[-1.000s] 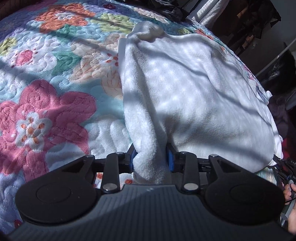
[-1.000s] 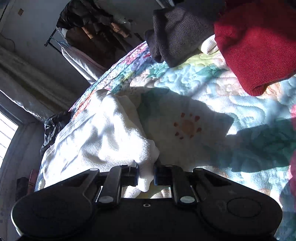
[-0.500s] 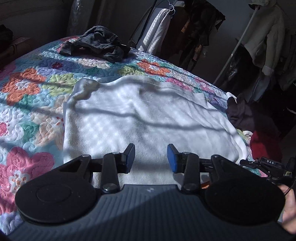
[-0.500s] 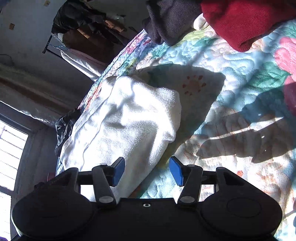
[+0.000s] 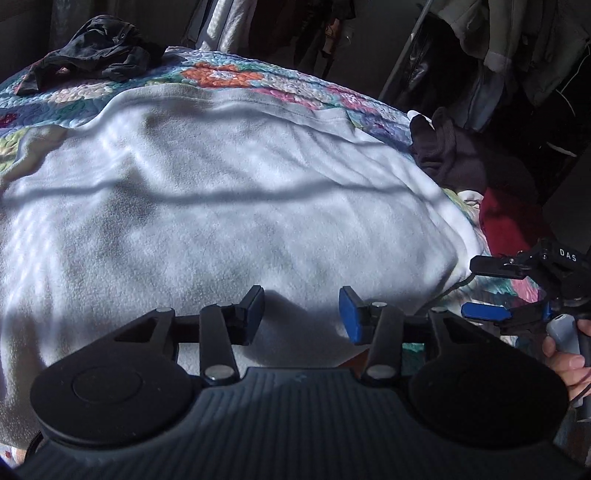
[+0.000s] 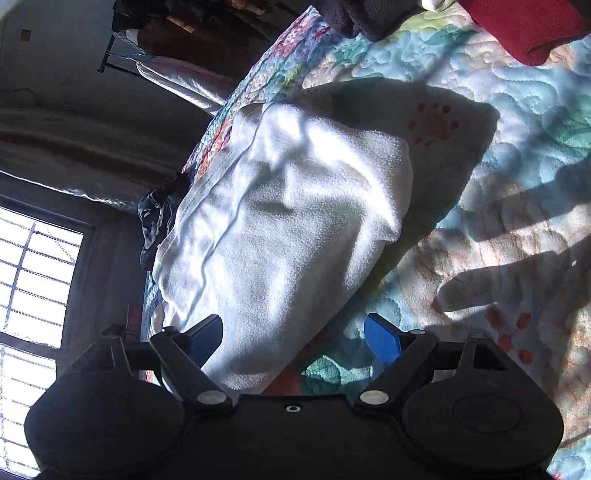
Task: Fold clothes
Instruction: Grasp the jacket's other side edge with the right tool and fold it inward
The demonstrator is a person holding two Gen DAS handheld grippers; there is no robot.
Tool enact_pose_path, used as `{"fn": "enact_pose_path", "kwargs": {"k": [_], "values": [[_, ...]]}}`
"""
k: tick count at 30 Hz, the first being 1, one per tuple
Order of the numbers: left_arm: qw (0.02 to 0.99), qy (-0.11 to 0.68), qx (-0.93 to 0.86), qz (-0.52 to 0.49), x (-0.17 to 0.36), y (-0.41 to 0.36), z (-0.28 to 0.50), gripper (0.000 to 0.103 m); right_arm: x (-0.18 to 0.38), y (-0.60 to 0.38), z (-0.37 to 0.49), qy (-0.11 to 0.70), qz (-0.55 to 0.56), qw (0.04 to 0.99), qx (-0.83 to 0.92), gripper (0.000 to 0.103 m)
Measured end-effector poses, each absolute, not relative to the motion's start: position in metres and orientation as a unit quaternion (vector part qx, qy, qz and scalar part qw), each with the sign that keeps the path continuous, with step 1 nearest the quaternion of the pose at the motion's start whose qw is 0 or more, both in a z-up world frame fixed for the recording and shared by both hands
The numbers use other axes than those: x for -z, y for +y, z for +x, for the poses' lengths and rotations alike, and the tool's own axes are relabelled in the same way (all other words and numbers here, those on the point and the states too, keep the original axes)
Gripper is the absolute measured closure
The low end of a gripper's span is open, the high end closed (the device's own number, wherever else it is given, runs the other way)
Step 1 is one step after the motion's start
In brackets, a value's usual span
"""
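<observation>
Both grippers have let go since a second ago: the left gripper (image 5: 301,312), then clamped on the white fleece garment (image 5: 221,192), now has its jaws spread with nothing between them. The right gripper (image 6: 293,338) is likewise wide apart (it also shows at the left view's edge). The garment lies folded flat on the floral quilt (image 6: 517,155), near a red garment (image 6: 524,26).
</observation>
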State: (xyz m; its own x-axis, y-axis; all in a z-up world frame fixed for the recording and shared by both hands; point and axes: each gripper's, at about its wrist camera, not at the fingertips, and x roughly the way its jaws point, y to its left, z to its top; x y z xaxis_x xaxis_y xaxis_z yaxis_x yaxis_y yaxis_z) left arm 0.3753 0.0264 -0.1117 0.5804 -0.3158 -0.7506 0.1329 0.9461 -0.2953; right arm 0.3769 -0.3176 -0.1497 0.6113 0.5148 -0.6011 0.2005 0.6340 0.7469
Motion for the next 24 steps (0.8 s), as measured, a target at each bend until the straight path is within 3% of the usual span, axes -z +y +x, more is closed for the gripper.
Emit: {"fn": "enact_pose_path", "kwargs": {"k": [6,10,13,15,22,24], "values": [[0.892,0.430,0.099,-0.100,0.108,0.037,0.362,0.055,0.123,-0.282,0.379,0.395,0.329,0.843,-0.157,0.016],[0.906,0.411,0.063,-0.080,0.086,0.061,0.348,0.037,0.095,-0.221,0.387,0.368,0.190,0.879,-0.236,0.018],[0.904,0.406,0.049,-0.127,0.081,0.098,0.343,0.037,0.089,-0.166,0.412,0.362,0.106,0.878,-0.295,0.034],[0.900,0.405,0.041,-0.157,0.084,0.116,0.343,0.037,0.093,-0.133,0.432,0.372,0.073,0.870,-0.315,0.055],[0.893,0.404,0.028,-0.197,0.095,0.148,0.342,0.037,0.118,-0.050,0.478,0.431,0.017,0.851,-0.299,0.062],[0.891,0.400,0.030,-0.211,0.095,0.155,0.342,0.037,0.120,-0.041,0.476,0.430,-0.008,0.855,-0.291,0.101]]}}
